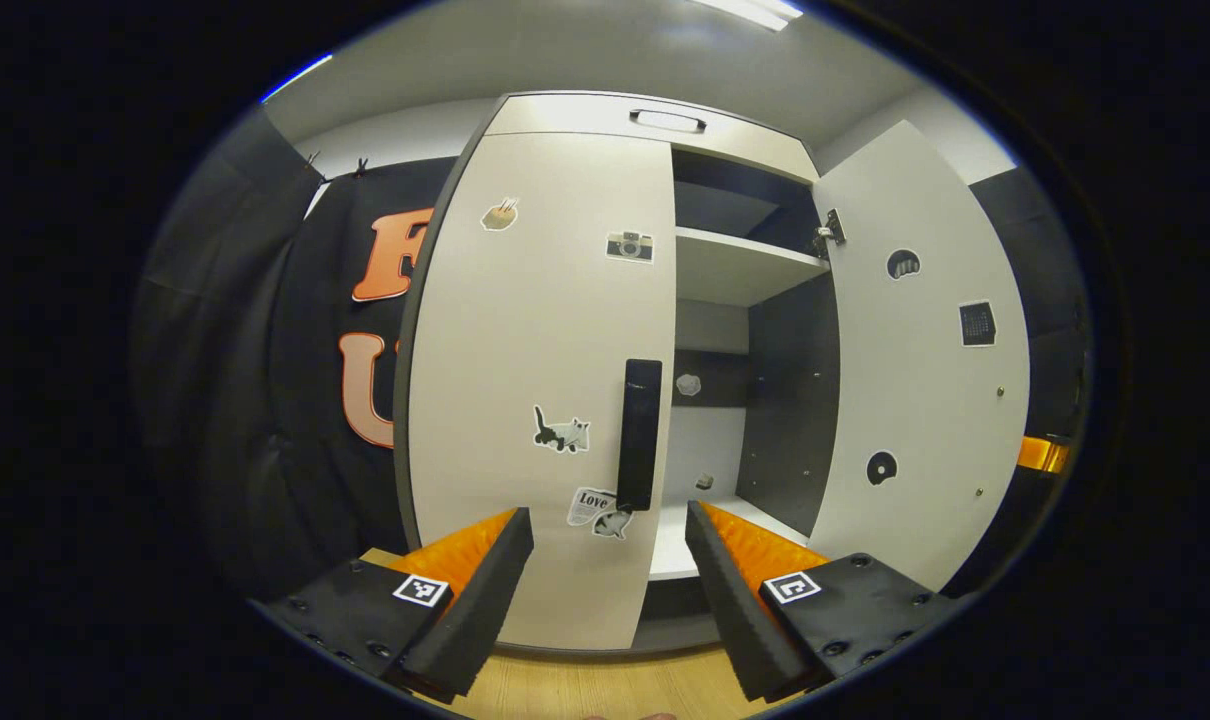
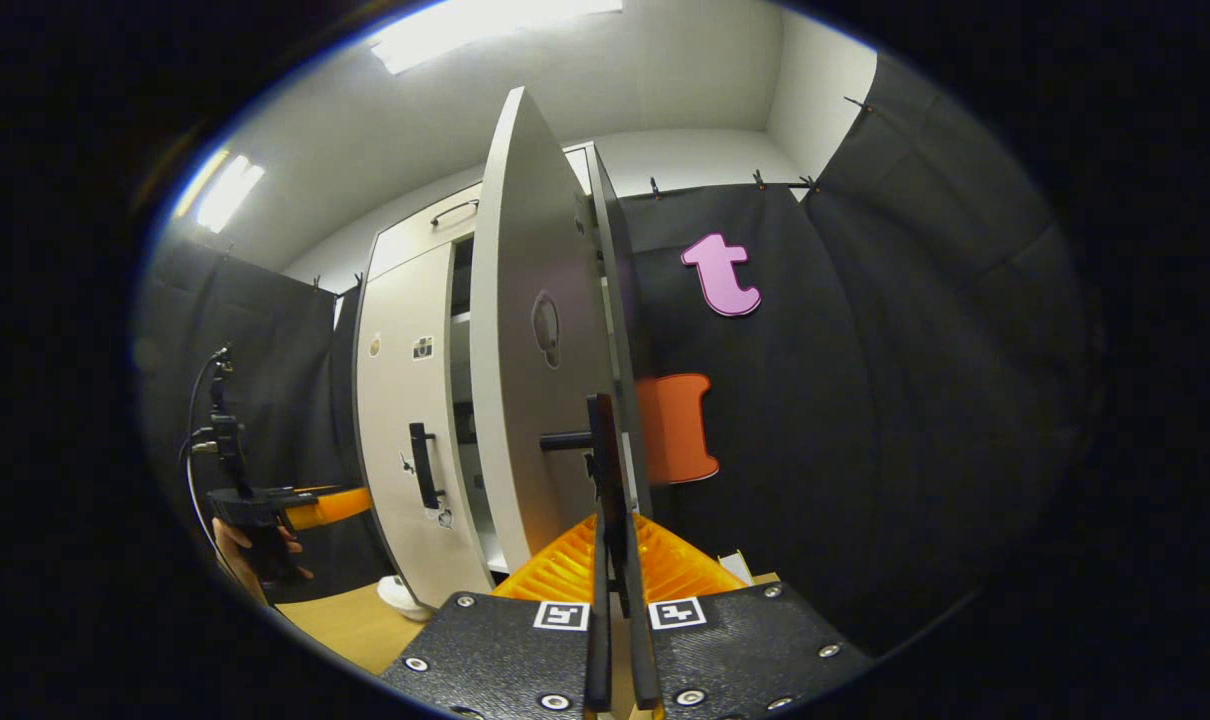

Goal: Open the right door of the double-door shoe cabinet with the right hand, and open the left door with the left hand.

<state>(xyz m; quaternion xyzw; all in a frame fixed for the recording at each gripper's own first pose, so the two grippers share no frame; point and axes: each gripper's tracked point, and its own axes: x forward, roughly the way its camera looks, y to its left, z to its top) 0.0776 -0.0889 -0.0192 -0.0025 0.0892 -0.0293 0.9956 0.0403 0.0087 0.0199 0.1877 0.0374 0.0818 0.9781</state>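
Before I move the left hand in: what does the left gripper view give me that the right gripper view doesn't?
Left gripper view: the open left gripper facing the shut left door's handle, and the shelf inside the cabinet. Right gripper view: the right gripper shut on the right door's handle, and a hand holding the other gripper. Both: the left door shut, the right door open.

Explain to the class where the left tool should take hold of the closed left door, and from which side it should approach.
Grip the black vertical handle near the left door's free edge. It is a tall, narrow bar, so probably come straight from the front with the open left tool, one finger on either side, and close across its width. The hinges seem to sit on the far left, so that edge likely gives the easiest swing.
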